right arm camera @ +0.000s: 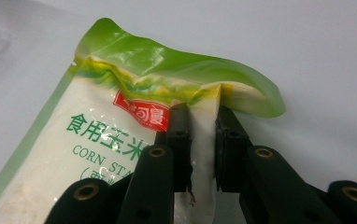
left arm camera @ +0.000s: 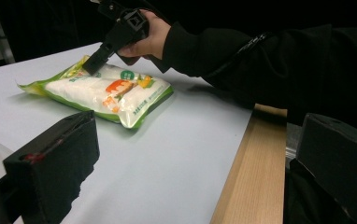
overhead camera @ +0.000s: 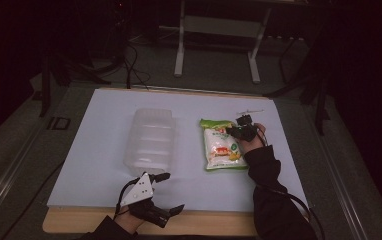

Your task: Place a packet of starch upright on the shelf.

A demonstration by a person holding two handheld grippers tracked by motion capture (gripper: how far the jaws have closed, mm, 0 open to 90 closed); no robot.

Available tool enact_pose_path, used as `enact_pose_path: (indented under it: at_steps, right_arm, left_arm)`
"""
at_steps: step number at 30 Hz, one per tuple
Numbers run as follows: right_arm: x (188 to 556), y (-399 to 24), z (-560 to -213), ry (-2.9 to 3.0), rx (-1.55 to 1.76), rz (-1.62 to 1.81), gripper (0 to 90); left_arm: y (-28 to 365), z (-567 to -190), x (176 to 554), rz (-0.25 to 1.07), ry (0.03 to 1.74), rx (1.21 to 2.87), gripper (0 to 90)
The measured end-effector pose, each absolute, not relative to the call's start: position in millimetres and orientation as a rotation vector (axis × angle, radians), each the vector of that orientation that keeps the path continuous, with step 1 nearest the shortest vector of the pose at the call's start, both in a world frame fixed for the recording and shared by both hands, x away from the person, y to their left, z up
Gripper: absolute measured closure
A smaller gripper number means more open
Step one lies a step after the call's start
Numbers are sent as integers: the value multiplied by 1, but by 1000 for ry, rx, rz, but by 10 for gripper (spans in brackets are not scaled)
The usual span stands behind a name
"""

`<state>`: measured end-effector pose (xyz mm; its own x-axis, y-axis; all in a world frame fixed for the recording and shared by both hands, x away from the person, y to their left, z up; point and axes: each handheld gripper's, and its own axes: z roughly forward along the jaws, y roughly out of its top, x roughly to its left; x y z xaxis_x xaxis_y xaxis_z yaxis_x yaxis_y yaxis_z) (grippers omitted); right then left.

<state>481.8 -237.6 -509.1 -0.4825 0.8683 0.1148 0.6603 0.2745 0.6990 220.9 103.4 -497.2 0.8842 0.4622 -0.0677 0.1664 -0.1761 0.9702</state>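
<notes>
Overhead, your right gripper (overhead camera: 240,131) sits at the far right corner of the bag of corn starch (overhead camera: 221,145), which lies flat on the white sheet (overhead camera: 104,170) covering the table (overhead camera: 214,223). A clear plastic container (overhead camera: 150,138) rests upside-down-looking to the left of the bag, well apart from it (its exact orientation is hard to tell). Your left gripper (overhead camera: 168,191) hovers near the front edge of the sheet, just in front of the container, its jaws spread wide with nothing between them.

From the left gripper view, your two black jaws stand far apart at the bottom corners, with bare sheet and the wooden table edge (left arm camera: 246,172) between them. Farther off, the bag (left arm camera: 103,92) lies on the sheet, and your right hand (left arm camera: 147,41) brings the other gripper (left arm camera: 93,64) down onto the bag's far end.

Through the right gripper view, your jaws straddle a raised fold of the bag (right arm camera: 88,154) near its green sealed top edge. Both fingertips (right arm camera: 180,135) press against that fold, pinching it between them.
</notes>
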Motion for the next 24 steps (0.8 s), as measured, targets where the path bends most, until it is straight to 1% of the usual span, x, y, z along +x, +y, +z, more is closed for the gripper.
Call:
enact_pose_path:
  at_steps: [6,14,24]
  right_arm:
    - [474,-237,-501,2255,1376,1040,805]
    - [458,-238,-481,2227,1344,1134,814]
    - [427,-227,-443,2207,1213,1263,837]
  left_arm:
    - [104,-497,222,286,488,1746,0]
    - [104,-496,222,289,498,1743,0]
    - [105,-495,223,297,525,1741,0]
